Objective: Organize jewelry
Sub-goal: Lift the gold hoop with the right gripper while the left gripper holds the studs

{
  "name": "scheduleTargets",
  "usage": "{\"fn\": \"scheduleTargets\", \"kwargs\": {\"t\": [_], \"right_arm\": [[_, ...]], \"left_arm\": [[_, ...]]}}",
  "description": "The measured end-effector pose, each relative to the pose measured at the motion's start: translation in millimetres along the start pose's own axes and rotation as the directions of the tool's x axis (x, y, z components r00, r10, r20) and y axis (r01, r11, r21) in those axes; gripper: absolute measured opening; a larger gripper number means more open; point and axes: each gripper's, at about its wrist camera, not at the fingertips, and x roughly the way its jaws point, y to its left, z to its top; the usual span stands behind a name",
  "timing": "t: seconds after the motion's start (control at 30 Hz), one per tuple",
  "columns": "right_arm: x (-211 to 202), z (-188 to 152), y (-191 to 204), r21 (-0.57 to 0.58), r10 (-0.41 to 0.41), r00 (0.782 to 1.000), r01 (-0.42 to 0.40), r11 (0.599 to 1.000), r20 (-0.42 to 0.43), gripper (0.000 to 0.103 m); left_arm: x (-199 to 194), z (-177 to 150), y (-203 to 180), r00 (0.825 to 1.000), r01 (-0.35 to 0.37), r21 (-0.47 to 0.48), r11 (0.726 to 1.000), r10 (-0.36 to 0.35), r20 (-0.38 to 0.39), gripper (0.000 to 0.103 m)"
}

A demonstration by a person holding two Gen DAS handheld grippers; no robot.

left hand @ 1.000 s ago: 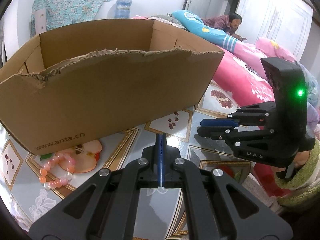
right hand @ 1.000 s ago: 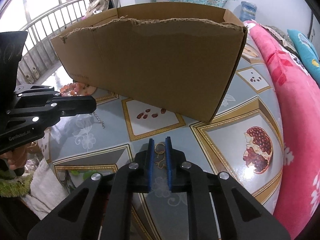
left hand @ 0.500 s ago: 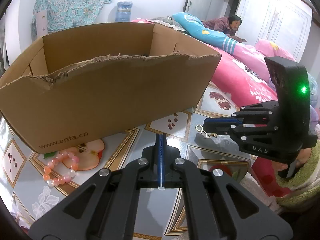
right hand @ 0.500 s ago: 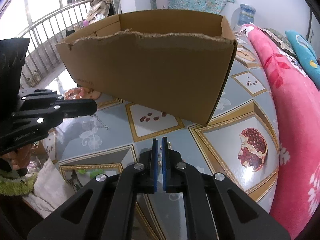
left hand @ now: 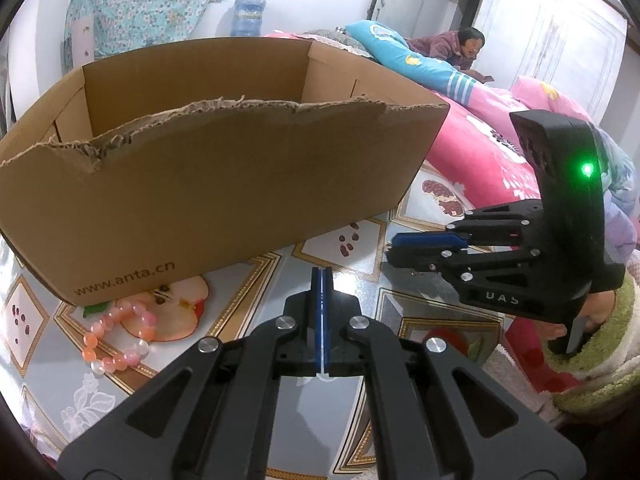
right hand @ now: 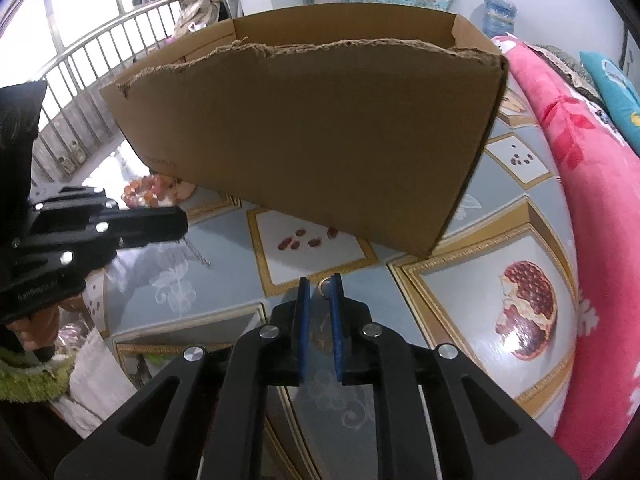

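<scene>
Gold ring (right hand: 325, 285) on glossy tablecloth (right hand: 452, 276), torn corrugated cardboard box (right hand: 320, 128) behind

"www.anta.cn" is printed in dark letters low on the near wall of the box (left hand: 224, 184), toward its left end. "UAS" is marked in pale letters on the body of the right gripper (left hand: 390, 246). Lettering is seen on the left gripper (right hand: 182, 226) body in the right wrist view, too blurred to be read.
</scene>
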Motion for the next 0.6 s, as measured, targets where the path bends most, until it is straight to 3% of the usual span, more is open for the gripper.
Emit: {"fn": "scheduleTargets", "kwargs": {"t": [0.23, 0.33, 0.6], "right_arm": [[2, 4, 6, 0.007, 0.085, 0.996, -0.085, 0.996, 0.027, 0.014], [-3, 3, 3, -0.004, 0.073, 0.996, -0.073, 0.997, 0.041, 0.022], [-2, 1, 1, 0.010, 0.056, 0.998, -0.057, 0.998, 0.038, 0.023]], "left_arm": [[-1, 0, 0, 1.000, -0.006, 0.003, 1.000, 0.006, -0.001, 0.000], [-1, -1, 1, 1.000, -0.007, -0.003, 1.000, 0.007, -0.003, 0.000], [-1, -1, -2, 1.000, 0.001, 0.004, 1.000, -0.001, 0.003, 0.000]]}}
